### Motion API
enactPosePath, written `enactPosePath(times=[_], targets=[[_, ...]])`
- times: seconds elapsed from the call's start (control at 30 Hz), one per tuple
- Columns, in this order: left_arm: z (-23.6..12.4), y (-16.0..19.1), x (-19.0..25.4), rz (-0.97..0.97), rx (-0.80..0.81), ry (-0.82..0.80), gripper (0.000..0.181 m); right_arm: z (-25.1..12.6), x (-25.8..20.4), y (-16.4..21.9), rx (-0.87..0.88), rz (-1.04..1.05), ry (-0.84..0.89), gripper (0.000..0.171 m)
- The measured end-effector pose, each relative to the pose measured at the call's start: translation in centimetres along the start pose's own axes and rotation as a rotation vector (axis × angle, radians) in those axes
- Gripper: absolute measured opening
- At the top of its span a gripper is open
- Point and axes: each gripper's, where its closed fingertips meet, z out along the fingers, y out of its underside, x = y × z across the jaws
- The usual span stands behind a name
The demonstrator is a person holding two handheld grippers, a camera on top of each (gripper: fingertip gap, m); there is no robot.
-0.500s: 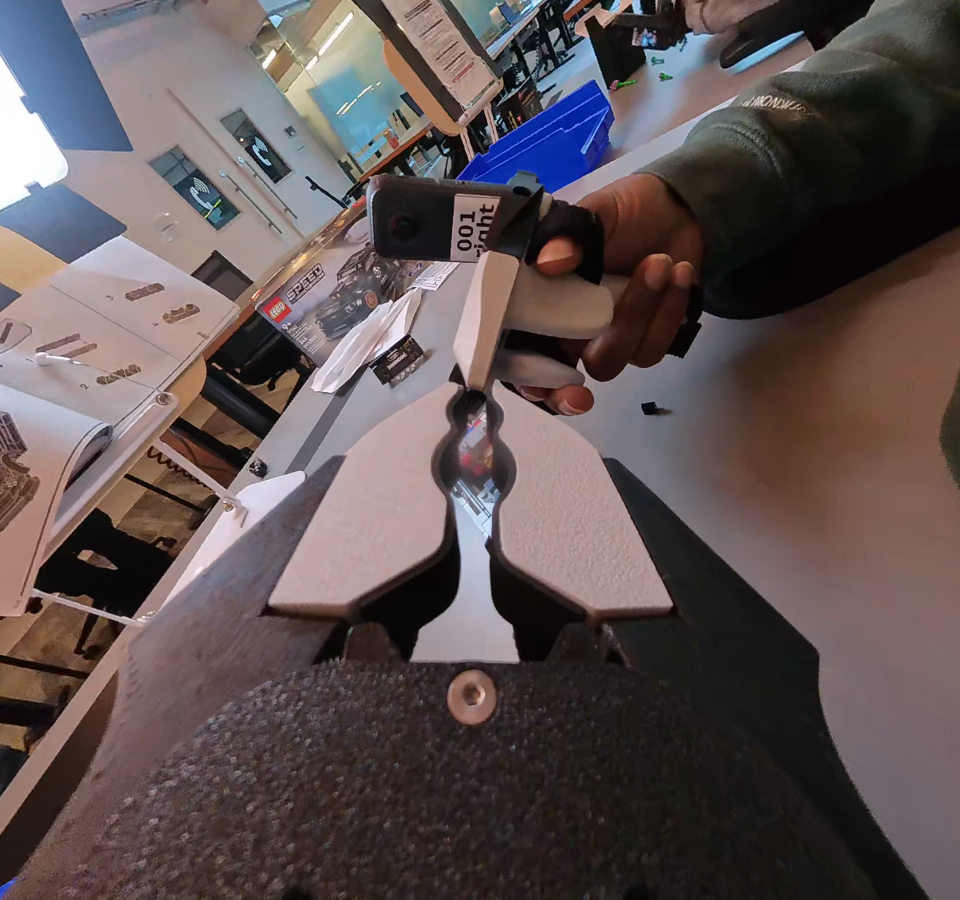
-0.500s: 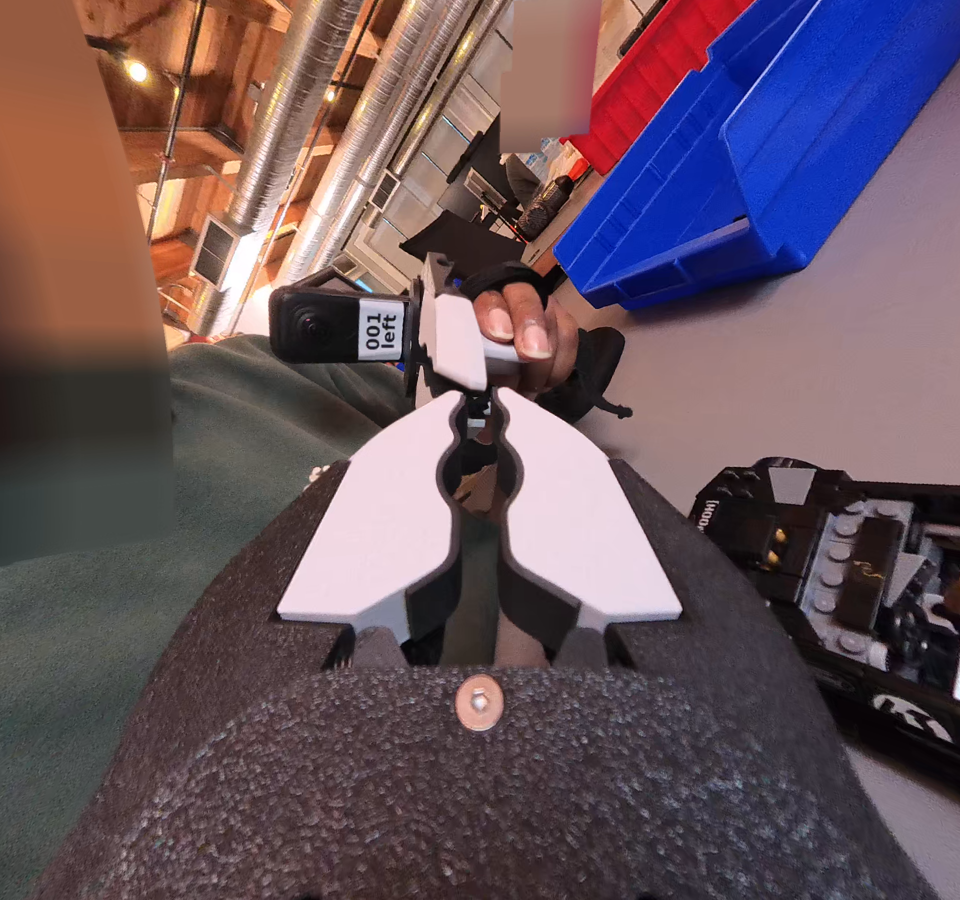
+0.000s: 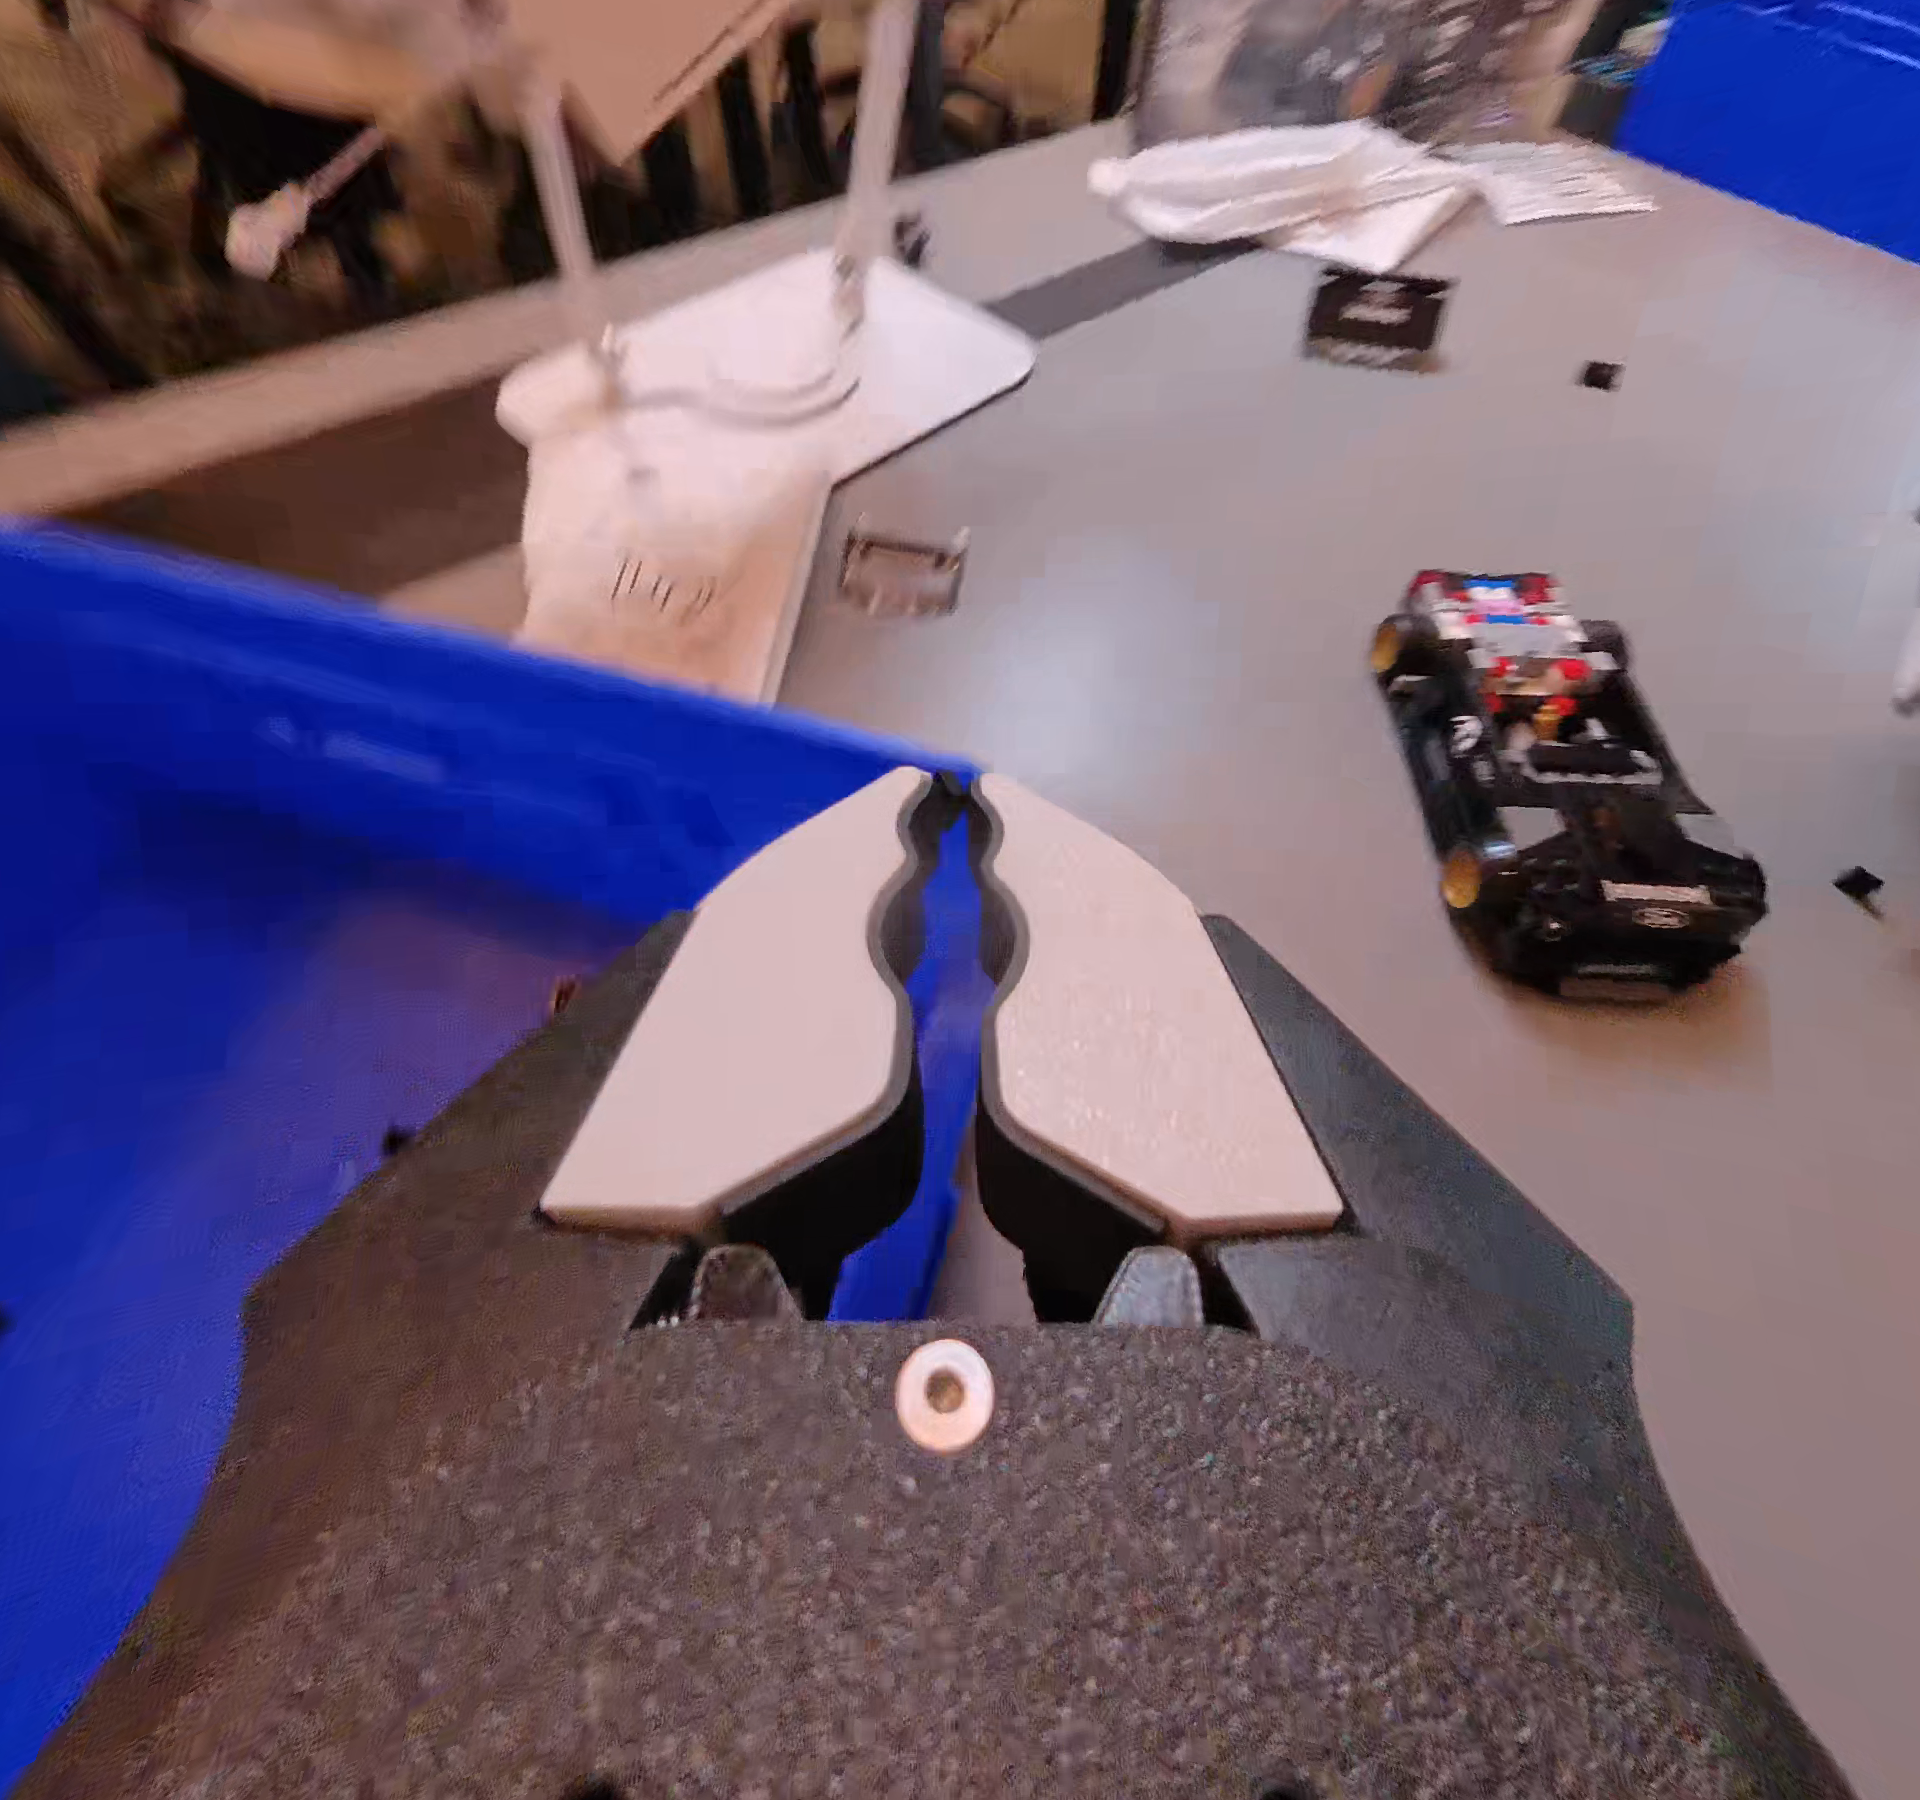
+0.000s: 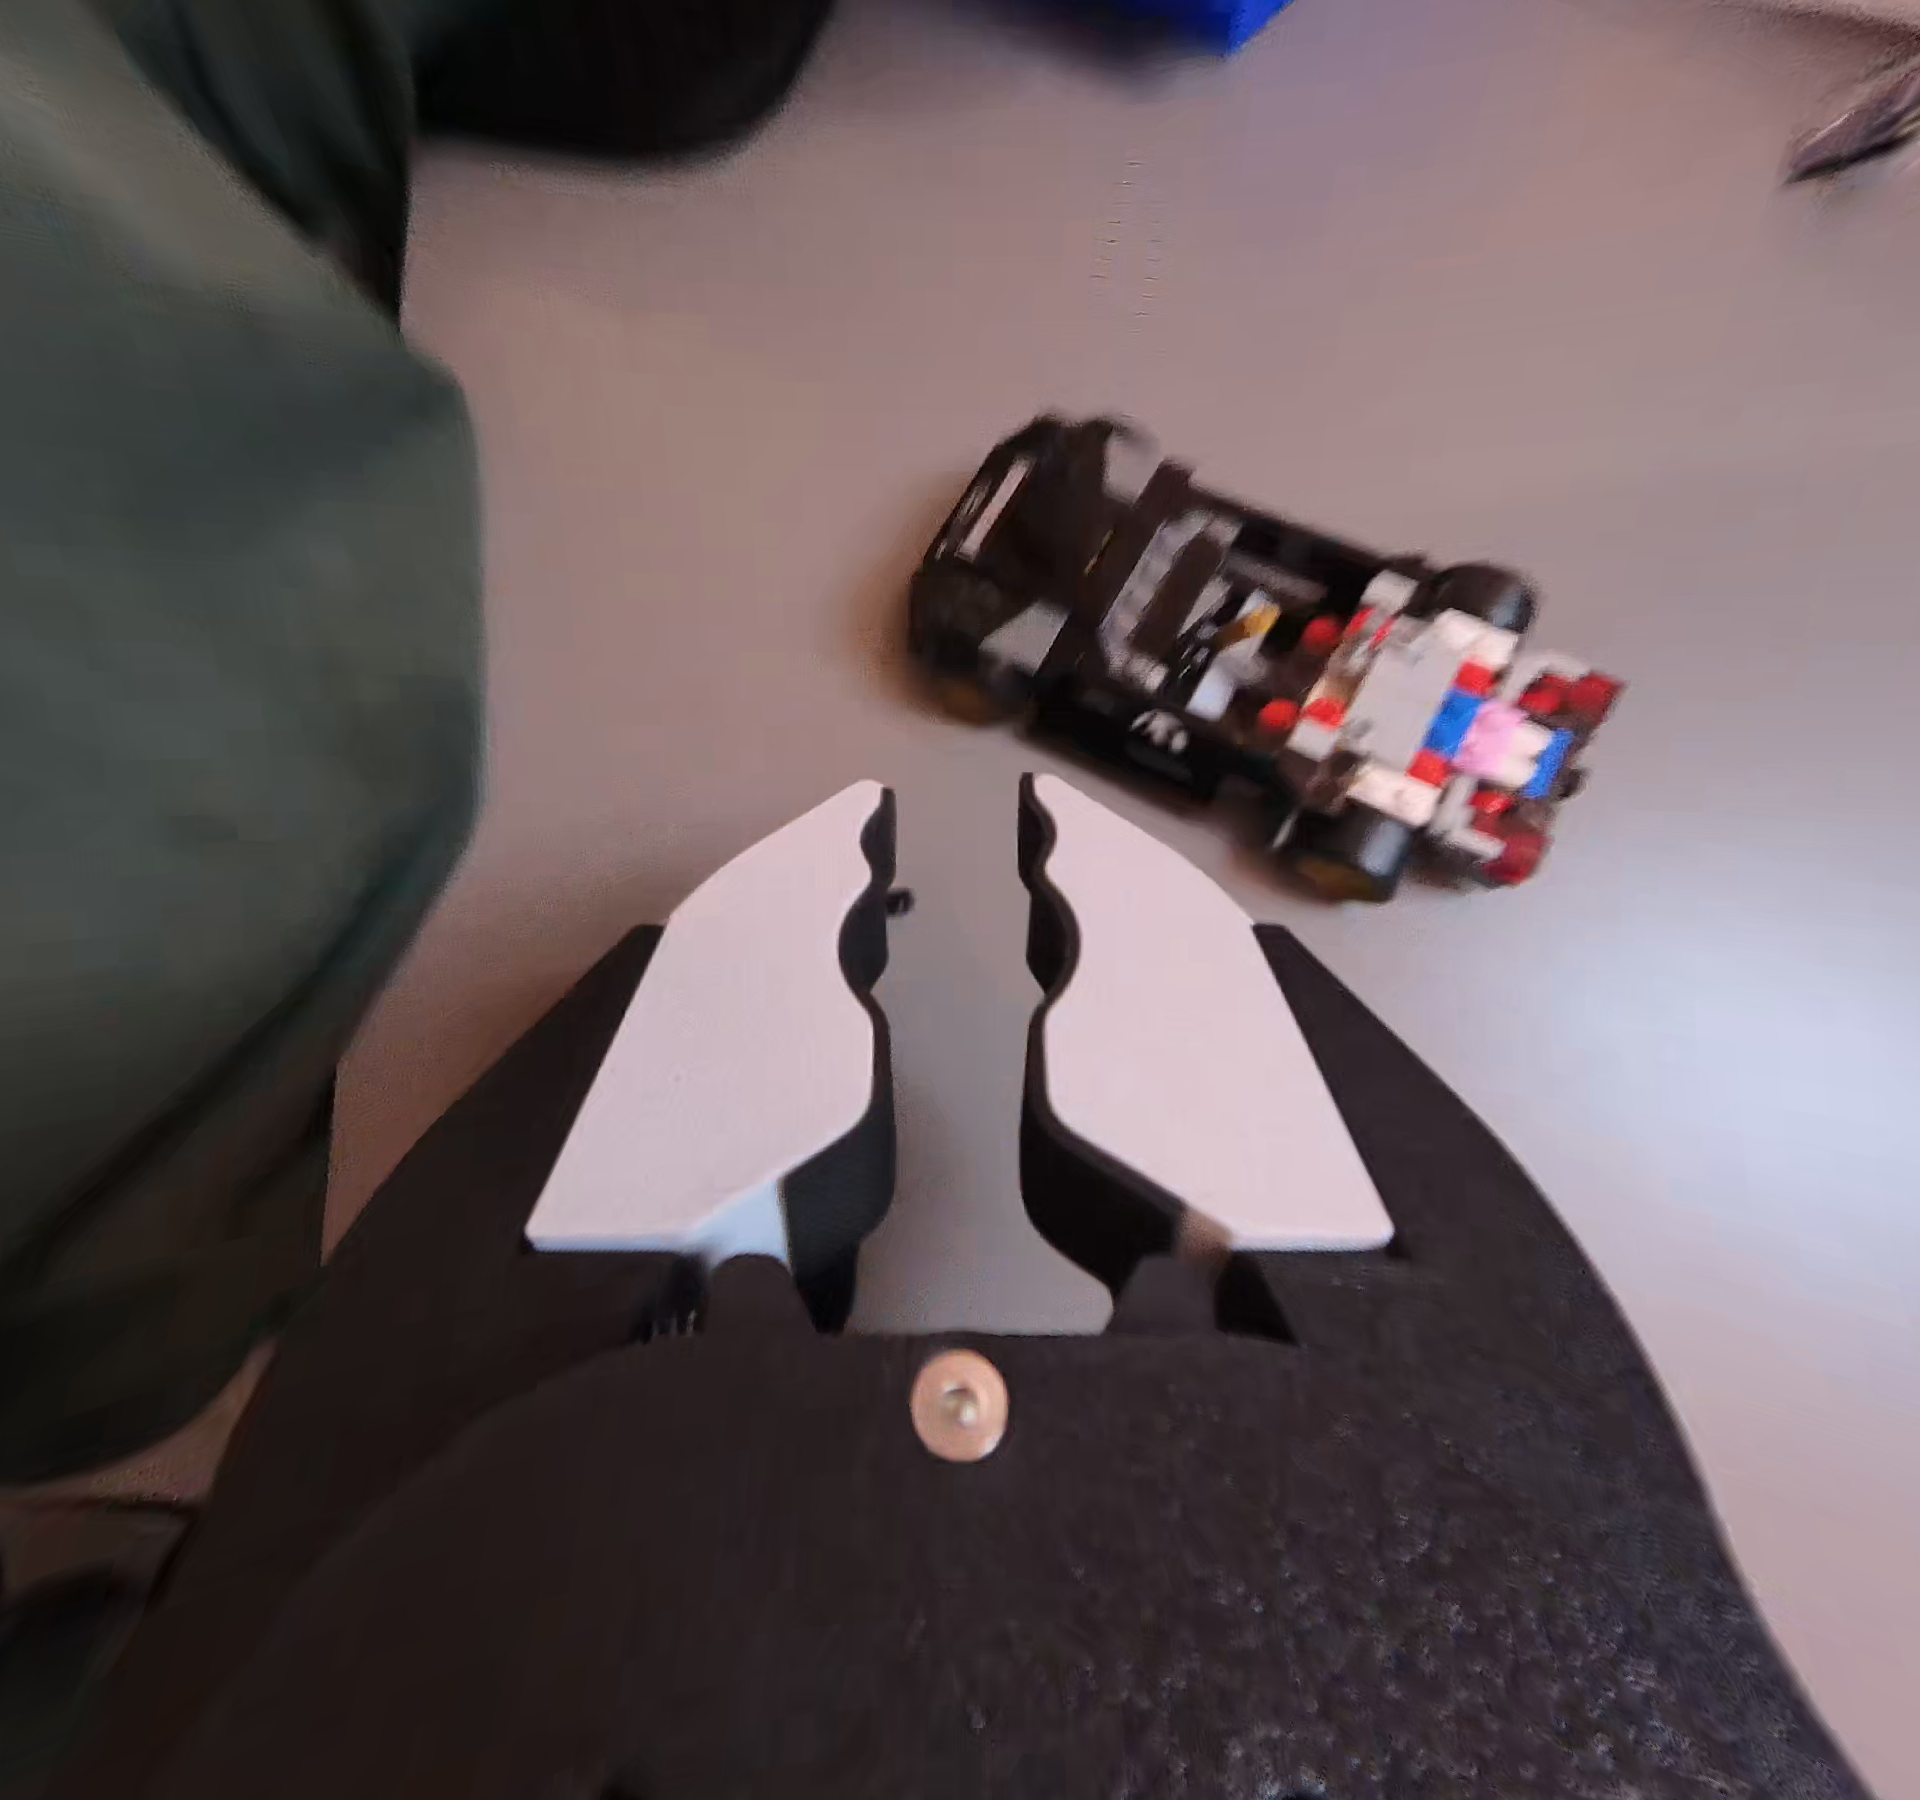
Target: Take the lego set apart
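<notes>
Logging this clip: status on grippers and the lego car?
Left gripper shut on small dark piece over blue bin. Right gripper open, empty. Lego car on table, partly stripped, path clear.

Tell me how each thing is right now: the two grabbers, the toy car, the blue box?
Left hand-held gripper: nearly shut, tips pinching a tiny dark piece above the bin's rim.
Right hand-held gripper: open, empty, above the table.
Lego car: on its wheels, partly taken apart, nothing touching it.
Blue bin: open-topped; contents blurred.
</notes>
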Motion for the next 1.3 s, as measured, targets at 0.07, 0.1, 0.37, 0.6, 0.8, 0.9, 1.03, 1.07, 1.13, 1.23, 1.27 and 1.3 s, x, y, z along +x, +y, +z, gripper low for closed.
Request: enactPosePath(times=[0.07, 0.1, 0.37, 0.6, 0.8, 0.9, 1.03, 1.07, 1.13, 1.23, 1.27, 1.3], targets=[[0.0, 1.6, -1.7, -0.096, -0.068, -0.019, 0.006, 1.1, -0.8, 1.6, -0.098, -0.013, -0.030, 0.022], [0.1, 2.2, -2.2, -0.126, -0.096, -0.024, 0.010, 1.6, -1.1, 2.2, -0.140, -0.021, -0.049, 0.022], [0.4, 2.8, -2.8, -0.132, -0.112, -0.061, 0.047, 3.4, -1.4, 4.8, -0.292, -0.052, -0.060, 0.011], [-1.0, -2.3, 4.7, 0.212, 0.185, 0.155, 0.028, 2.5, -0.4, -0.5, 0.022, -0.031, -0.037, 0.008], [-1.2, -2.1, 14.6, 0.470, 0.307, 0.409, 0.029, 1.1, -0.6, -8.3, 0.512, 0.271, -0.205, 0.008], [-1.0, -1.5, 17.6, 0.556, 0.325, 0.452, 0.025, 1.5, -0.9, -9.9, 0.613, 0.415, -0.322, 0.008], [-0.6, -0.9, 19.2, 0.636, 0.327, 0.446, 0.019, 2.0, -1.9, -11.0, 0.659, 0.500, -0.432, 0.008], [-0.6, -0.8, 19.4, 0.647, 0.333, 0.443, 0.018, 2.0, -2.1, -11.2, 0.667, 0.512, -0.445, 0.008], [-0.7, -0.9, 19.7, 0.659, 0.342, 0.438, 0.013, 2.2, -2.5, -11.3, 0.660, 0.514, -0.463, 0.008], [-0.8, -0.9, 19.8, 0.683, 0.354, 0.433, 0.007, 2.4, -2.7, -11.4, 0.663, 0.511, -0.468, 0.008], [-0.9, -0.9, 19.8, 0.690, 0.359, 0.429, 0.007, 2.3, -2.7, -11.4, 0.667, 0.507, -0.466, 0.008], [-1.0, -1.0, 19.8, 0.693, 0.365, 0.434, 0.005, 2.3, -2.8, -11.5, 0.669, 0.499, -0.465, 0.008]])
